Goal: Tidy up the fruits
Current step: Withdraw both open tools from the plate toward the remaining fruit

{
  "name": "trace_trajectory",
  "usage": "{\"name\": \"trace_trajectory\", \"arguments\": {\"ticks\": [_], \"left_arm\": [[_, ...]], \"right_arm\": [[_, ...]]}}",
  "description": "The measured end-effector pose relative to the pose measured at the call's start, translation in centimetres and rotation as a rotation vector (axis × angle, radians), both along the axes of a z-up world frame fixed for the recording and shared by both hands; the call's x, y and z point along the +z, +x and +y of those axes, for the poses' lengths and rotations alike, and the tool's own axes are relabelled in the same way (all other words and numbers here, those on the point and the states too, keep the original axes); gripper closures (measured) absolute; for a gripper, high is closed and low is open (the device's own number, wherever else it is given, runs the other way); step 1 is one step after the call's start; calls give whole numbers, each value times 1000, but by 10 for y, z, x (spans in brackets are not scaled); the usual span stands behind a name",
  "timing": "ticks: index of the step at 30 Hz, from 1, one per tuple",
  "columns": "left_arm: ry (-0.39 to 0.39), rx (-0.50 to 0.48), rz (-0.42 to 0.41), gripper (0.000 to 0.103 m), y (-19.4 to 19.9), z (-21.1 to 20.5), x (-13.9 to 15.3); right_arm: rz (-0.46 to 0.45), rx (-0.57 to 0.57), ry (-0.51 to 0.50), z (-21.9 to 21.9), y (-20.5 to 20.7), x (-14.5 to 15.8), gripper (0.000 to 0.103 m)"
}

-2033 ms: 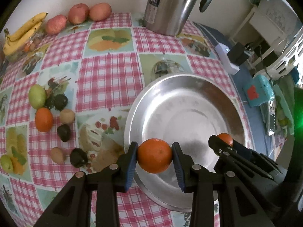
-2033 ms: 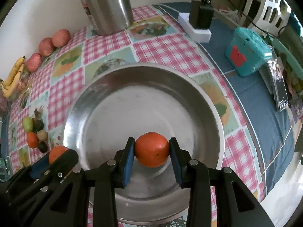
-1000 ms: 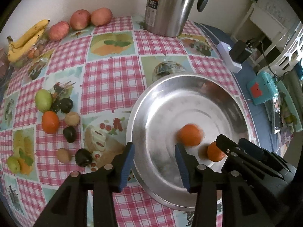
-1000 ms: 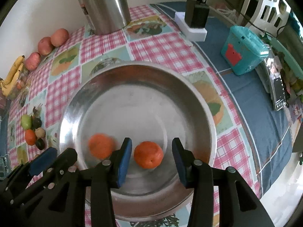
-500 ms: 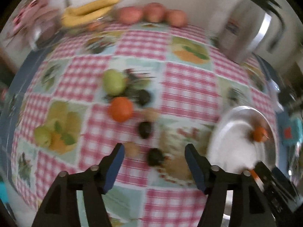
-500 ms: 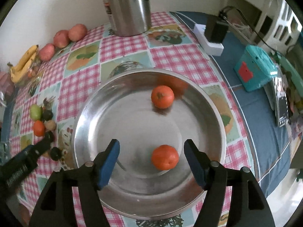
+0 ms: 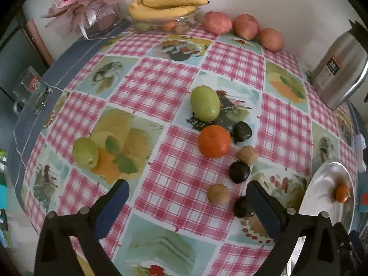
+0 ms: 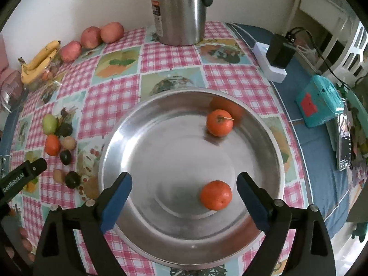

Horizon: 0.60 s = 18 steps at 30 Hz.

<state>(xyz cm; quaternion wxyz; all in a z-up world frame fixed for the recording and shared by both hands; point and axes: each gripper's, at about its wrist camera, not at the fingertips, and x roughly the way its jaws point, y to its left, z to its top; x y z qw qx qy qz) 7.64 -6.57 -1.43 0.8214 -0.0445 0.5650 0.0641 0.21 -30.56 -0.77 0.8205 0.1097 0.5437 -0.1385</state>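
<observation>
My left gripper (image 7: 187, 197) hangs over the checked cloth, jaws opening wide with nothing between them. Ahead of it lie an orange (image 7: 214, 140), two green fruits (image 7: 204, 103) (image 7: 85, 153), three dark fruits (image 7: 239, 172) and two brown ones (image 7: 218, 194). My right gripper (image 8: 184, 184) hovers over the steel basin (image 8: 161, 156), jaws opening. Two oranges rest in the basin: the near one (image 8: 215, 195) lies loose between the fingers, close to the right one, and the far one (image 8: 219, 122) sits by the back wall. In the left wrist view the basin (image 7: 322, 191) shows at the right edge.
A steel kettle (image 8: 179, 9) stands at the back. Bananas (image 7: 165, 5) and three red apples (image 7: 245, 26) line the wall. A power strip with adapter (image 8: 273, 62) and a teal box (image 8: 319, 101) lie right of the basin. A glass mug (image 7: 30, 89) sits at the left table edge.
Both grippers let go of their oranges, which now lie in the basin. The left gripper swung left to above the loose fruit. Both sets of jaws spread much wider.
</observation>
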Motion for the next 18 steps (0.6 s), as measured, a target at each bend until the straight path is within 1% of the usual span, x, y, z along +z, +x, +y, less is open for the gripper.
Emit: {"name": "trace_trajectory", "arguments": {"ticks": [5, 9, 13, 17, 18], "left_arm": [[-1, -14, -31, 0, -3, 4, 3], [-18, -9, -56, 0, -4, 12, 8], [-5, -10, -89, 0, -7, 18, 14], [-23, -20, -117, 0, -6, 23, 19], [-25, -25, -122, 0, -5, 23, 20]], "right_arm": [[-59, 5, 21, 3, 0, 8, 10], [-72, 5, 14, 7, 1, 11, 10], [-77, 18, 15, 13, 5, 12, 10], [-106, 24, 43, 20, 7, 16, 10], [-112, 24, 34, 23, 7, 18, 10]]}}
